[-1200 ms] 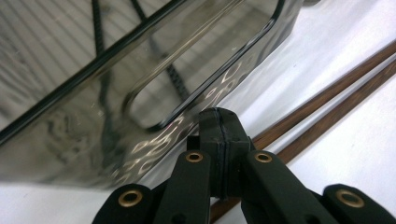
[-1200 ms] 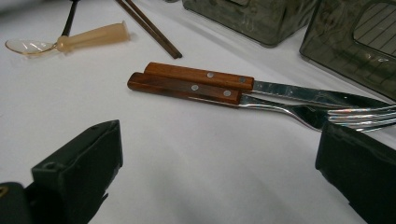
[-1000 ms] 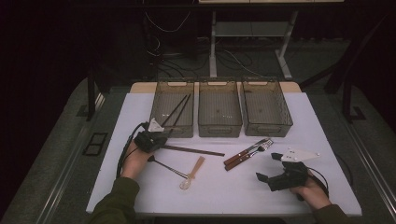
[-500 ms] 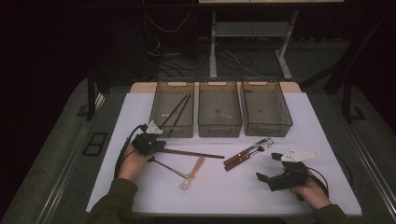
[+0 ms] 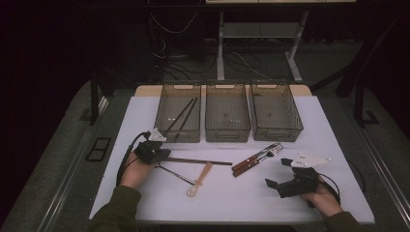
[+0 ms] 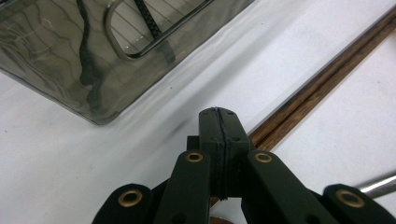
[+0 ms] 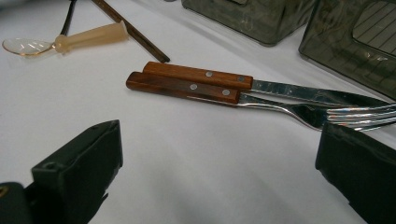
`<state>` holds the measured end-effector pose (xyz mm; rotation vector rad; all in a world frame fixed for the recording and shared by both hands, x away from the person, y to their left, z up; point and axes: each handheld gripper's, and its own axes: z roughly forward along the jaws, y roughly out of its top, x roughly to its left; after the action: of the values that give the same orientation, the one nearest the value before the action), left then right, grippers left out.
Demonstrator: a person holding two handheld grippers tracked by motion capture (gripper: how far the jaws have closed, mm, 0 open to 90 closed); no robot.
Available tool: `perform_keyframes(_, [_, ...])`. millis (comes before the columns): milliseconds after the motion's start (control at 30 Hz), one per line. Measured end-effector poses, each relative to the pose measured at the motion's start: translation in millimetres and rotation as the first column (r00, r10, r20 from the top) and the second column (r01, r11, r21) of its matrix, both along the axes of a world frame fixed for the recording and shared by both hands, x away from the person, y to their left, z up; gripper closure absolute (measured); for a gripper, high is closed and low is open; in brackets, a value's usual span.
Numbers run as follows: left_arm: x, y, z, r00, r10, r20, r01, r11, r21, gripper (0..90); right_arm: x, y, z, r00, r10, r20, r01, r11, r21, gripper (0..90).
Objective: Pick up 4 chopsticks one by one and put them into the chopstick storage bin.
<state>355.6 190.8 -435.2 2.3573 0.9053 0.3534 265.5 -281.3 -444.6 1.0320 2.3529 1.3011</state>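
Left gripper view: we see left gripper (image 6: 219,116) jaws pressed together over chopsticks (image 6: 322,79) lying on table beside left bin (image 6: 70,70); actual pinch unclear. Right gripper (image 7: 219,177) wide near fork (image 7: 327,114). Risk: shallow pinch, one stick slips.

Dark wooden chopsticks (image 5: 198,161) flat on white table, just before left bin.

White table (image 5: 145,111). Smoky translucent grey bins (image 5: 227,113) – left one holds black chopsticks (image 5: 181,116). Dark brown chopsticks (image 5: 203,161) just in front; red-brown riveted handles on steel knife (image 7: 243,81) and fork (image 7: 261,100) – black tools (image 5: 155,151).
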Motion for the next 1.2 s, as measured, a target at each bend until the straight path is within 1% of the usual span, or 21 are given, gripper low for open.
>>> perform_keyframes(67, [-0.2,-0.4,0.1,1.0000,-0.002,0.003,0.002,1.0000,0.002,88.9,0.1,0.1,-0.1,1.0000,-0.001,-0.001,0.001,1.000,0.000,0.9])
perform_keyframes(133, [-0.4,-2.2,-0.1,1.0000,0.004,0.008,-0.004,0.9999,-0.013,83.9,0.1,0.2,-0.1,1.0000,-0.001,-0.002,0.001,1.000,-0.001,0.9])
perform_keyframes(167, [0.1,-3.5,1.0,0.9998,-0.013,0.014,0.013,0.9998,-0.016,81.5,0.0,0.2,-0.1,1.0000,0.001,-0.001,-0.001,1.000,-0.001,0.9])
perform_keyframes(200, [-0.8,-6.4,2.2,0.9997,-0.016,0.018,0.017,0.9996,-0.022,79.9,0.0,0.2,-0.1,1.0000,0.002,0.001,-0.002,1.000,-0.001,0.9])
perform_keyframes(267, [-1.8,-14.1,5.8,0.9990,-0.034,0.030,0.035,0.9983,-0.046,74.2,0.0,0.0,0.0,1.0000,0.000,0.000,0.000,1.000,0.000,0.9])
perform_keyframes(333, [-2.1,-24.1,10.4,0.9975,-0.065,0.026,0.067,0.9946,-0.079,68.0,0.2,0.2,-0.2,1.0000,-0.001,-0.002,0.001,1.000,-0.001,0.9])
perform_keyframes(367, [-2.5,-30.4,12.0,0.9965,-0.082,0.016,0.083,0.9911,-0.105,64.1,0.2,0.4,-0.3,1.0000,0.000,-0.002,0.000,1.000,-0.002,0.9])
perform_keyframes(433, [-2.8,-44.3,14.8,0.9918,-0.127,0.011,0.127,0.9830,-0.132,59.9,0.1,0.5,-0.3,1.0000,0.001,0.000,-0.001,1.000,-0.003,0.9])
perform_keyframes(500, [-2.1,-59.2,16.9,0.9845,-0.175,0.006,0.174,0.9721,-0.157,56.4,0.1,0.3,-0.2,1.0000,0.001,0.000,-0.001,1.000,-0.003,0.9])
perform_keyframes(567, [-2.1,-75.5,17.9,0.9764,-0.216,0.002,0.213,0.9590,-0.187,54.8,0.0,0.2,0.0,1.0000,-0.002,-0.002,0.002,1.000,-0.001,0.9])
perform_keyframes(633, [-1.7,-91.6,17.9,0.9642,-0.265,0.009,0.262,0.9454,-0.194,54.7,0.0,0.2,-0.1,1.0000,0.000,-0.001,0.000,1.000,-0.001,0.9])
perform_keyframes(700, [-2.0,-107.8,16.5,0.9513,-0.308,0.006,0.304,0.9342,-0.186,55.0,0.0,0.3,-0.1,1.0000,0.002,-0.001,-0.002,1.000,-0.001,0.9])
perform_keyframes(733, [-1.3,-115.0,15.6,0.9440,-0.330,0.010,0.326,0.9291,-0.174,55.7,-0.1,0.3,-0.1,1.0000,0.002,-0.001,-0.002,1.000,-0.001,0.9])
perform_keyframes(800, [-0.1,-129.3,12.2,0.9349,-0.355,0.004,0.350,0.9211,-0.170,57.8,0.0,0.1,0.0,1.0000,0.002,0.000,-0.002,1.000,0.001,0.9])
perform_keyframes(867, [1.7,-141.6,9.2,0.9272,-0.374,0.007,0.371,0.9163,-0.150,60.1,0.0,0.1,0.0,1.0000,0.004,0.001,-0.004,1.000,0.001,0.9])
perform_keyframes(967, [4.7,-156.1,6.4,0.9152,-0.403,0.001,0.399,0.9060,-0.141,62.5,-0.1,0.0,0.0,1.0000,0.004,0.001,-0.004,1.000,0.003,0.9])
perform_keyframes(1033, [5.6,-163.6,5.1,0.9054,-0.424,0.000,0.421,0.8971,-0.136,64.0,-0.1,0.0,0.0,1.0000,0.005,0.001,-0.005,1.000,0.004,0.9])
perform_keyframes(1067, [5.6,-167.0,4.1,0.9031,-0.429,-0.001,0.425,0.8949,-0.135,65.1,-0.1,0.0,0.1,1.0000,0.005,0.000,-0.005,1.000,0.004,0.9])
perform_keyframes(1133, [6.3,-172.3,1.9,0.8959,-0.444,-0.004,0.440,0.8892,-0.125,67.1,-0.2,0.1,0.1,1.0000,0.007,0.002,-0.007,1.000,0.005,0.9])
perform_keyframes(1167, [6.1,-174.8,0.1,0.8966,-0.443,-0.007,0.438,0.8894,-0.130,67.9,-0.3,0.2,0.1,1.0000,0.007,0.002,-0.007,1.000,0.006,0.9])
perform_keyframes(1200, [5.8,-176.3,-1.2,0.8947,-0.446,-0.017,0.441,0.8891,-0.121,68.5,-0.5,0.2,0.2,1.0000,0.007,0.001,-0.007,1.000,0.005,0.9])
